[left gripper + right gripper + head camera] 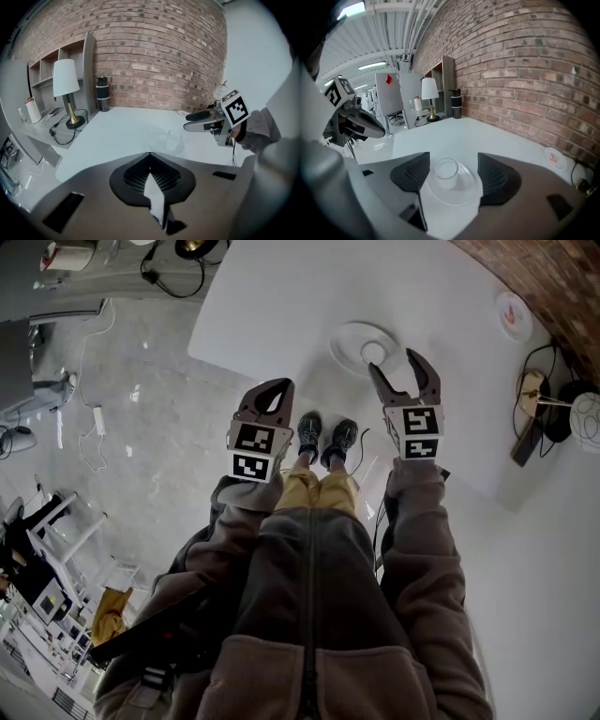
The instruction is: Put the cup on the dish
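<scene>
a clear cup (373, 353) stands upright on a white dish (344, 341) on the pale table (281, 306), just beyond the right gripper (396, 367), whose jaws are spread wide and grip nothing. in the right gripper view the cup and dish show in the gap between the two dark pads, with neither pad touching them. the left gripper (272, 390), nearer and to the left, has its jaws pressed together and empty.

judging by how things lie, the placing looks done and the step in hand is the release. what comes next calls only for drawing the right gripper back and clear without clipping the cup's rim or nudging the dish.

the table is bare white and smooth. a small plate with a pink mark (513, 315) sits far right by the brick wall (159, 56). a white-shaded lamp (65, 89) and a dark flask (102, 93) stand at the far left, beside open shelves (61, 58). the floor (122, 409) is pale and glossy, with cables trailing.
</scene>
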Available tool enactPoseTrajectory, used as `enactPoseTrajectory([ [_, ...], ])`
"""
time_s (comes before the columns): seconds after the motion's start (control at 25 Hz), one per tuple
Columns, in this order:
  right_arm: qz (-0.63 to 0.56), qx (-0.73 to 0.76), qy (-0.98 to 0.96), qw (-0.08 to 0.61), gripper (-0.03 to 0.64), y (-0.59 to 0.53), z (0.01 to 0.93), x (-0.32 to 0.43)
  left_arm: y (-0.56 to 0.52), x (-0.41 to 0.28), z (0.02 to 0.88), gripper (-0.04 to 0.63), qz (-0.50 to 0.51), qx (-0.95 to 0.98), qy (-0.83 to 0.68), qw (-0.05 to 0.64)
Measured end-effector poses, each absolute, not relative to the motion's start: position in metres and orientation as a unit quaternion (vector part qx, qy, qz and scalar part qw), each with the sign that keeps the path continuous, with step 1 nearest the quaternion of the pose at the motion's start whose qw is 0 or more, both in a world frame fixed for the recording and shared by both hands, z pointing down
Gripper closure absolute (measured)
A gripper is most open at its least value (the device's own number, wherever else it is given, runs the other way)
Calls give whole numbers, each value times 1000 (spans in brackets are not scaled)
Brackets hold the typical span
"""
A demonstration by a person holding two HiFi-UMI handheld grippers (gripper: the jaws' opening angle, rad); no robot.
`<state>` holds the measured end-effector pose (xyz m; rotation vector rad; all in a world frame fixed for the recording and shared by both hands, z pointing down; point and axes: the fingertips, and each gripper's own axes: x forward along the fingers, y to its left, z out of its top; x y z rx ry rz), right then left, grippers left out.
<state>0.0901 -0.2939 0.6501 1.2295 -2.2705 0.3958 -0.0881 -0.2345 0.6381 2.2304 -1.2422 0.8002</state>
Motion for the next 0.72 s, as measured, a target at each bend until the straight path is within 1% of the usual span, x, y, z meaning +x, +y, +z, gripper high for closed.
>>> enactPoseTrajectory([
  [0.24, 119, 493, -829, 236, 314, -268, 582, 112, -238, -72, 586, 591, 260, 828, -455, 199],
  [0.48, 117, 505, -826, 221, 316, -240, 538, 123, -237, -59, 539, 591, 230, 845, -451, 171],
  [0.56, 114, 512, -824, 212, 358, -236, 526, 126, -240, -55, 527, 591, 223, 851, -447, 162],
  [0.72, 104, 527, -820, 198, 362, -223, 495, 132, -238, -48, 497, 590, 209, 861, -441, 143],
])
